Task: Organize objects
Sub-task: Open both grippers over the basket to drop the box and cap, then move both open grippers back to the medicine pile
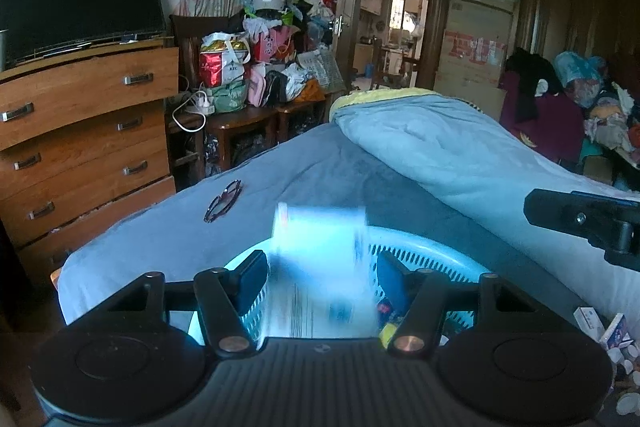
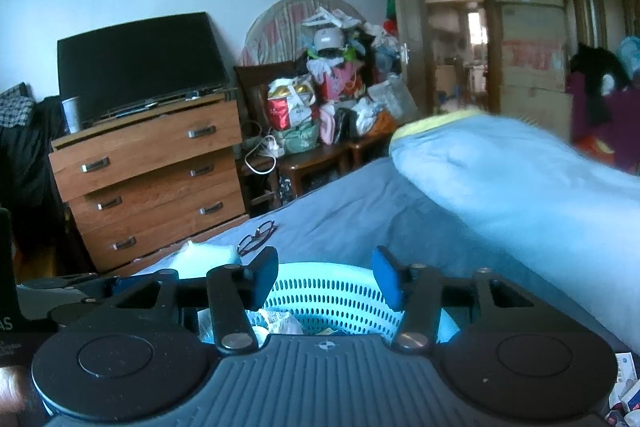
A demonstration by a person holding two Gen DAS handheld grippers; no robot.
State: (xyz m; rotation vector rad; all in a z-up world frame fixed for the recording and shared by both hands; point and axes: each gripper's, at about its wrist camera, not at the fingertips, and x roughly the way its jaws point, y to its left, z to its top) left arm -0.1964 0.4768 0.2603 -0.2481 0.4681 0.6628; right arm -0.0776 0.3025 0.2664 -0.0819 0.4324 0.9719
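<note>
A light blue perforated basket point(image 1: 432, 259) sits on the bed and shows in the right wrist view point(image 2: 332, 291) too. In the left wrist view a pale, motion-blurred box point(image 1: 320, 251) is between the fingers of my left gripper point(image 1: 322, 277), over the basket; the fingers stand apart from its sides. Small items point(image 1: 390, 311) lie in the basket. My right gripper point(image 2: 326, 279) is open and empty just above the basket's near rim. Part of it shows at the right edge of the left wrist view point(image 1: 588, 219).
Glasses point(image 1: 223, 201) lie on the blue sheet point(image 1: 160, 231), also in the right wrist view point(image 2: 258, 237). A folded blue quilt point(image 1: 460, 147) lies at the right. Small boxes point(image 1: 600, 327) lie near the bed's right. A wooden dresser point(image 1: 80, 131) with a TV stands left.
</note>
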